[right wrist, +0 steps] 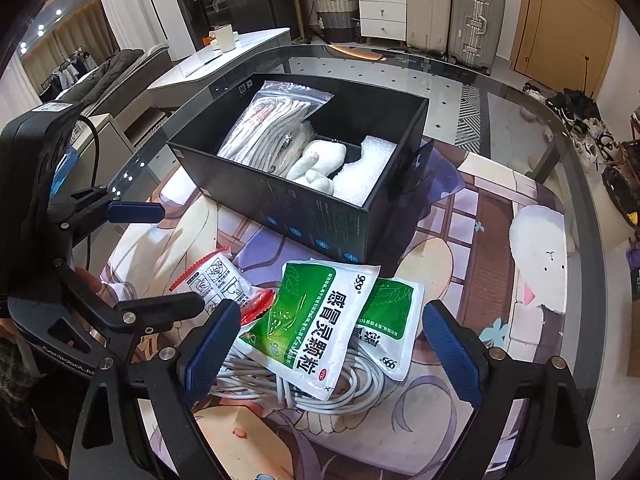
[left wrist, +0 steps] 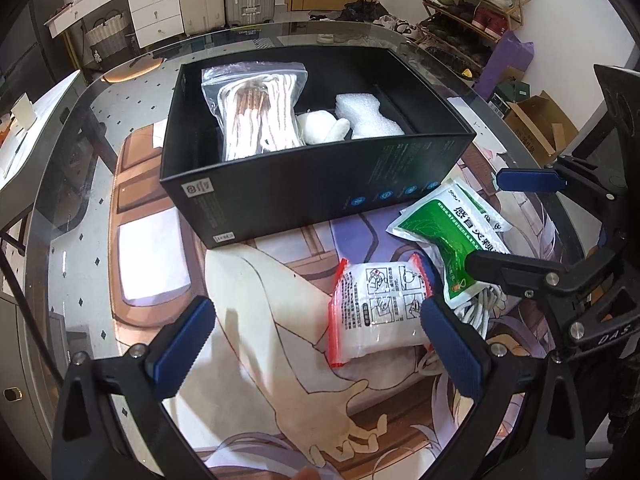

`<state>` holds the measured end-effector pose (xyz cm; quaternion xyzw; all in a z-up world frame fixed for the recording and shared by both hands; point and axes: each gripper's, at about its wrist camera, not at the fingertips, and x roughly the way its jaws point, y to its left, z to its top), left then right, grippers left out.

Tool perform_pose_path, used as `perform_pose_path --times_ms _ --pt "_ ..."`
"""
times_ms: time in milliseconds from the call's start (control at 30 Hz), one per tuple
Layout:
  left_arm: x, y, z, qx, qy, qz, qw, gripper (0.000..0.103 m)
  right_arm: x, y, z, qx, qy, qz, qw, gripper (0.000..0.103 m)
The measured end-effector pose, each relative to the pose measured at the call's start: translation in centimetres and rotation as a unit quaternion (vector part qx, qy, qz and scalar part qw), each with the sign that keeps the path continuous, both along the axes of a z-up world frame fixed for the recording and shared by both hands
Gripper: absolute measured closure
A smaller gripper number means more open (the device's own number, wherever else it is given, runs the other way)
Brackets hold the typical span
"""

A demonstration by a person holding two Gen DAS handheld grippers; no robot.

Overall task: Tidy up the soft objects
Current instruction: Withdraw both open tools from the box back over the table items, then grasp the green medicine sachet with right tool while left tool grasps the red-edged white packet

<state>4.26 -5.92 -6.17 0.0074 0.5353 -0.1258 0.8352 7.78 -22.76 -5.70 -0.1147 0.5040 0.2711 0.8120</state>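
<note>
You are holding both grippers — left gripper (left wrist: pixel 316 344) and right gripper (right wrist: pixel 332 344) — spread wide, gripping nothing, above the green-and-white medicine sachet (right wrist: pixel 310 326) near the open black cardboard box (right wrist: pixel 280 216).

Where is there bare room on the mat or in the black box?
Free: the printed mat left of the red-edged clear pouch, and the mat right of the green sachets. Crowded: the black cardboard box, filled across, and the sachets piled on the white coiled cable.
</note>
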Motion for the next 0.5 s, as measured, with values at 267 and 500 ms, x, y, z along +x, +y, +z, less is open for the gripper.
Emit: perform_pose_path --times_ms 267,500 --pt "-0.2 -0.5 -0.3 0.004 0.008 -0.011 0.9999 0.0 0.6 1.7 -1.0 -0.038 0.0 0.012 0.999 0.018" --pt "-0.1 -0.8 -0.7 0.007 0.014 -0.018 0.9997 0.0 1.2 3.1 -2.4 -0.071 0.006 0.022 0.997 0.035"
